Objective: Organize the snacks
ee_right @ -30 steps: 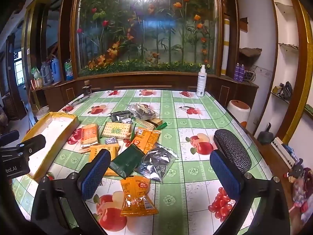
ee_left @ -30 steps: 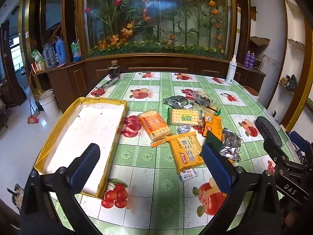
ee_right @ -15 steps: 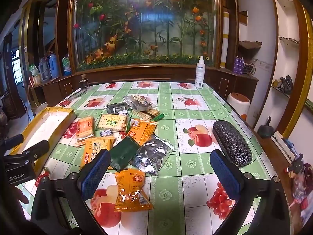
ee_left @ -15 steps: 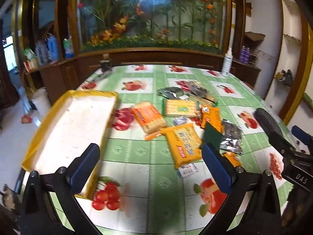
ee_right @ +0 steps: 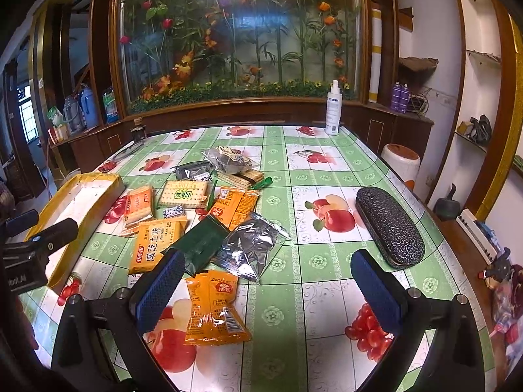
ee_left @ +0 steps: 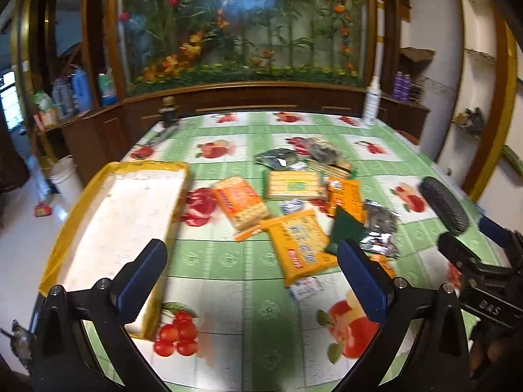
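Note:
Several snack packets lie scattered mid-table: a yellow cracker pack point(ee_left: 302, 246) point(ee_right: 157, 240), an orange biscuit pack point(ee_left: 240, 204) point(ee_right: 139, 204), a dark green pouch point(ee_right: 201, 240), a silver foil bag point(ee_right: 250, 248) and an orange packet point(ee_right: 212, 307) nearest me. A yellow-rimmed white tray point(ee_left: 81, 228) point(ee_right: 70, 210) sits empty at the left. My left gripper point(ee_left: 251, 281) hovers open above the near table, between tray and snacks. My right gripper point(ee_right: 269, 290) hangs open over the orange packet, holding nothing.
A dark patterned glasses case point(ee_right: 389, 227) point(ee_left: 444, 207) lies at the right. A white spray bottle point(ee_right: 333, 109) stands at the far edge before a wooden cabinet with a flower display. A small white sachet point(ee_left: 304, 287) lies near the front.
The left gripper has shifted slightly forward and right over the table, with motion blur. The right gripper has edged closer to the snacks. Both stay open.

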`<state>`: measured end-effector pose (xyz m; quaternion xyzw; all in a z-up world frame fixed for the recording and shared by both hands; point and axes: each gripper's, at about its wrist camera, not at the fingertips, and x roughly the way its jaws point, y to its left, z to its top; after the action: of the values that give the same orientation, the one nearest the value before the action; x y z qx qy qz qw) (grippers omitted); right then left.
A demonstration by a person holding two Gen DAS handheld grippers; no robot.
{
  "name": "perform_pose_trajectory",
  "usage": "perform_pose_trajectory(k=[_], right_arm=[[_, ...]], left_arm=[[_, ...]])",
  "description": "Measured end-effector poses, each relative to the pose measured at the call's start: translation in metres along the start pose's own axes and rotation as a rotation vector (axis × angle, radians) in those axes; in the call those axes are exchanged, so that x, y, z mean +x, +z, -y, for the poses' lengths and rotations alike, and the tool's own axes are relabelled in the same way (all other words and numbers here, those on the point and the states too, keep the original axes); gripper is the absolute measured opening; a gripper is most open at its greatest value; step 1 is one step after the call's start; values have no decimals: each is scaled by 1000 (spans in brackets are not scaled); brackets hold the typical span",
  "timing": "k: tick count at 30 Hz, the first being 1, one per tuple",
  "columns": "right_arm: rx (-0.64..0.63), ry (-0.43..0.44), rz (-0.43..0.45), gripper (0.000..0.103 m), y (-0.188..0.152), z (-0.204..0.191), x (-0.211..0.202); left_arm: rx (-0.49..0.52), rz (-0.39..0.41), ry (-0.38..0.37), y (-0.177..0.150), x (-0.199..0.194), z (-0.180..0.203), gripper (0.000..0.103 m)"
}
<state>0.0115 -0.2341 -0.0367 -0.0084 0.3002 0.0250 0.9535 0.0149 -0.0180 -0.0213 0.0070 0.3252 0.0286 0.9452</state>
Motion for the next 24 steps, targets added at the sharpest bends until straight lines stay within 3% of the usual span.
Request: perform_pose_trajectory(k=[2,7,16,24], right_arm=[[-2,3,-1,102,1,-2,0],[-16,5,7,102,2,-8,-3],[-29,3,11,102,3,-13,-4],[-52,-66,6,102,3,-17,-2]], left_arm=[[-3,-18,59,2,3,-2,103],[-32,-17,84,5,3,-10,103],[-40,-17,99,8,2,-14,103],[-37,-19,108,5,5,-17,103]])
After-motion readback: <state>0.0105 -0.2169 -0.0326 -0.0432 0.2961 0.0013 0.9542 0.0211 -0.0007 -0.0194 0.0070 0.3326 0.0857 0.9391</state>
